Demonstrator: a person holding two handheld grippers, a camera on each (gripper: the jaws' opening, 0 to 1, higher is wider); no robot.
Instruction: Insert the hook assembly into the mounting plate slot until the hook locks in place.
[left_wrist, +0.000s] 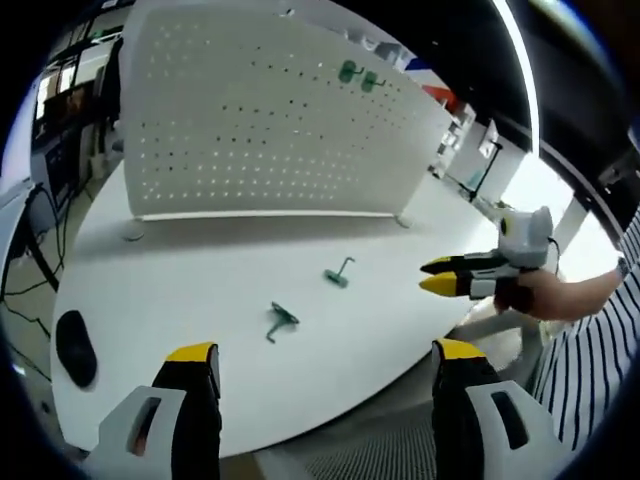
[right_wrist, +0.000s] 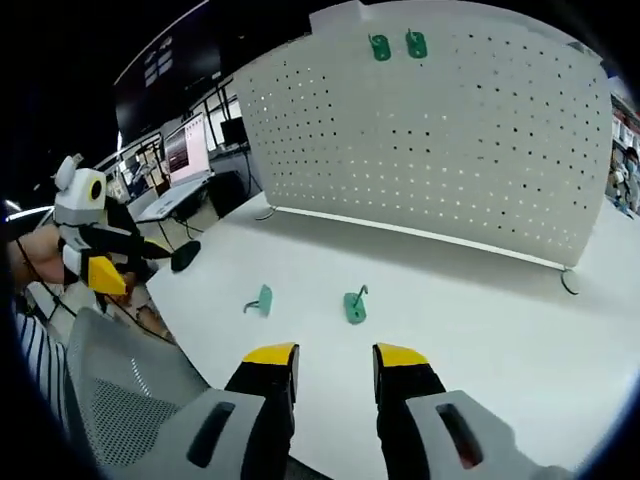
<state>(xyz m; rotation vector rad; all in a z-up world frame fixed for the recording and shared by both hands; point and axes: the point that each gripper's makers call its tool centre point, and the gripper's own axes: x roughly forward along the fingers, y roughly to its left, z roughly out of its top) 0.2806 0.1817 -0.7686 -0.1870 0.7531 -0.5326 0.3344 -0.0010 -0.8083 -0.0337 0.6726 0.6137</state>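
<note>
Two green hook assemblies lie on the white table, one nearer (left_wrist: 282, 320) (right_wrist: 262, 300) and one farther (left_wrist: 338, 275) (right_wrist: 354, 305). Behind them stands the white perforated mounting plate (left_wrist: 260, 130) (right_wrist: 430, 130), with two green hooks (left_wrist: 357, 76) (right_wrist: 398, 45) hung near its top. My left gripper (left_wrist: 326, 352) is wide open over the table's front edge, nothing between its jaws. My right gripper (right_wrist: 335, 355) is open with a narrower gap, also holding nothing, short of the hooks. In the left gripper view a hand holds the right gripper (left_wrist: 440, 277) at the right.
A black mouse (left_wrist: 75, 348) (right_wrist: 185, 256) lies at one end of the table. A grey mesh chair (right_wrist: 120, 390) stands at the table's front edge. The left gripper (right_wrist: 110, 272) shows beside it. Desks with monitors (right_wrist: 190, 150) stand beyond the plate.
</note>
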